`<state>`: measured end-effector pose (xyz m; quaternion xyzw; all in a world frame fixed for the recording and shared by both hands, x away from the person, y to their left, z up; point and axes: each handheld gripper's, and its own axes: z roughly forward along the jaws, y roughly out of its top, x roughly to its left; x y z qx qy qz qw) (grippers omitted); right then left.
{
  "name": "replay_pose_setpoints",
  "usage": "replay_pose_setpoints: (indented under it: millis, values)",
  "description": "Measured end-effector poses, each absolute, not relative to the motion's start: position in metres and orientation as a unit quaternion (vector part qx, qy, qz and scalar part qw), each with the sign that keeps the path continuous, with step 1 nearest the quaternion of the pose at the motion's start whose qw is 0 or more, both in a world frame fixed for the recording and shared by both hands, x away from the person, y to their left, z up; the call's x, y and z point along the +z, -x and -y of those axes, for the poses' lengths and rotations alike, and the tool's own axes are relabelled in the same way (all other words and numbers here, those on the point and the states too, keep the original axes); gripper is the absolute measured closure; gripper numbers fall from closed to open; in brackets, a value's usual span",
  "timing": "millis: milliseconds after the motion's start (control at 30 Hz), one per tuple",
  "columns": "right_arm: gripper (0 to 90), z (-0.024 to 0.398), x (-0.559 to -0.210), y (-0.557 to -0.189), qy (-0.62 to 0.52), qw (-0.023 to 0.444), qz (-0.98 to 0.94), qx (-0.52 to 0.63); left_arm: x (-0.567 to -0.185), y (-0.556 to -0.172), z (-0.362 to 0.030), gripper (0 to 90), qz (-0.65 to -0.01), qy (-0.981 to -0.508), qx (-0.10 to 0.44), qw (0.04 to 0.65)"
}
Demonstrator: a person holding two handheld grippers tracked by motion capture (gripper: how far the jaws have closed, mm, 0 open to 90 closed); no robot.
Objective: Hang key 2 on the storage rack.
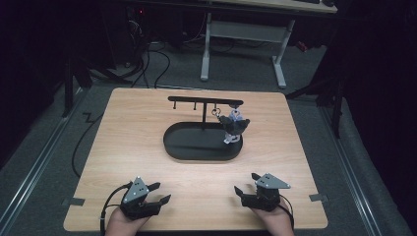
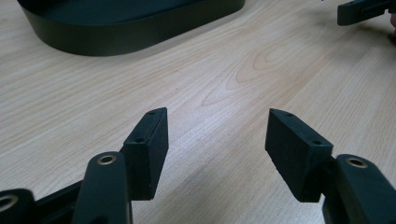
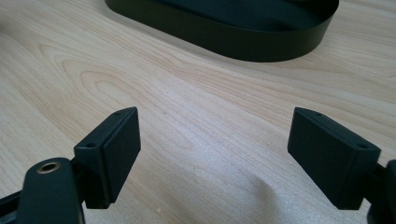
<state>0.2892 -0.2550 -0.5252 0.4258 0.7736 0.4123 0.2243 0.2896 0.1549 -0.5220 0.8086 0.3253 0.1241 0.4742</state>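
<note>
A black oval tray (image 1: pixel 182 150) sits mid-table with a black T-shaped hook rack (image 1: pixel 196 100) rising from it. A small grey, white and purple toy keychain (image 1: pixel 233 126) hangs from a hook near the rack's right end, above the tray's right side. My left gripper (image 1: pixel 161 192) rests low by the table's front edge at the left, open, with bare wood between its jaws (image 2: pixel 217 116). My right gripper (image 1: pixel 246 182) rests at the front right, open wide with nothing in it (image 3: pixel 215 116). The tray's wall (image 2: pixel 140 32) (image 3: pixel 233 42) lies ahead of both.
The wooden table (image 1: pixel 137 123) has bare wood around the tray. Pieces of tape (image 1: pixel 74 201) mark the two front corners. Beyond the far edge are cables and a desk frame (image 1: pixel 246 34) on the floor. The right gripper's jaw tip (image 2: pixel 364 11) shows at the left gripper view's top right.
</note>
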Motion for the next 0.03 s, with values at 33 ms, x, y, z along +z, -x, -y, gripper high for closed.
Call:
replay_pose_setpoints:
  millis: [33]
  values:
    - [17.1, 0.2555, -0.5249, -0.2885, -0.427, 0.224, -0.773, 0.413, -0.5216, -0.2895, -0.1559, 40.2, -0.327, -0.807, 0.124, 0.476]
